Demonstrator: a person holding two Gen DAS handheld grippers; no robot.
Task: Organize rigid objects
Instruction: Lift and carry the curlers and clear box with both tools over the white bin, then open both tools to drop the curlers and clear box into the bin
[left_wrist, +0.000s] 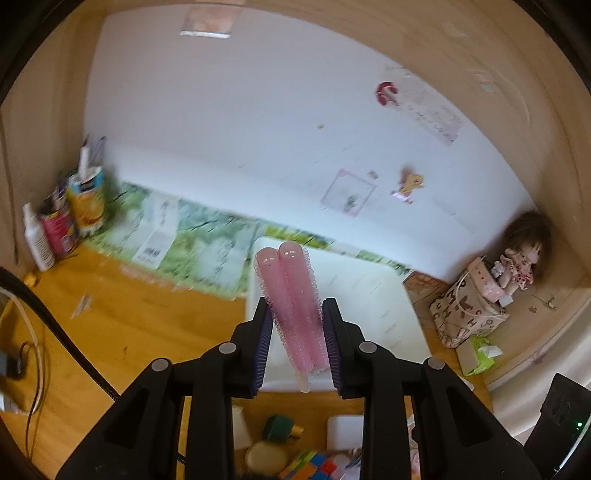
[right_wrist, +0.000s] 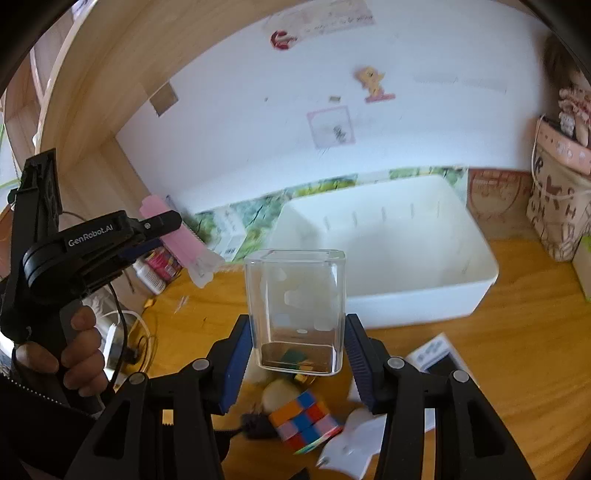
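Taking the white bin (right_wrist: 476, 291) as our landmark, we work left to right. Well left of the bin, our left gripper (left_wrist: 297, 328) is clenched on the pink rollers (left_wrist: 291, 295), two tubes packed side by side. Their long axis runs forward along the fingers, open ends aimed up and toward the bin's near rim. Seen from the right wrist, that pack (right_wrist: 181, 240) hangs above the desk (right_wrist: 517, 350), clear of the bin. Just in front of the bin, our right gripper (right_wrist: 297, 350) grasps the clear cup (right_wrist: 295, 310) low on its sides; it stands upright, mouth up. We judge the cup nearer the bin, so the right hand has the shorter carry forward.
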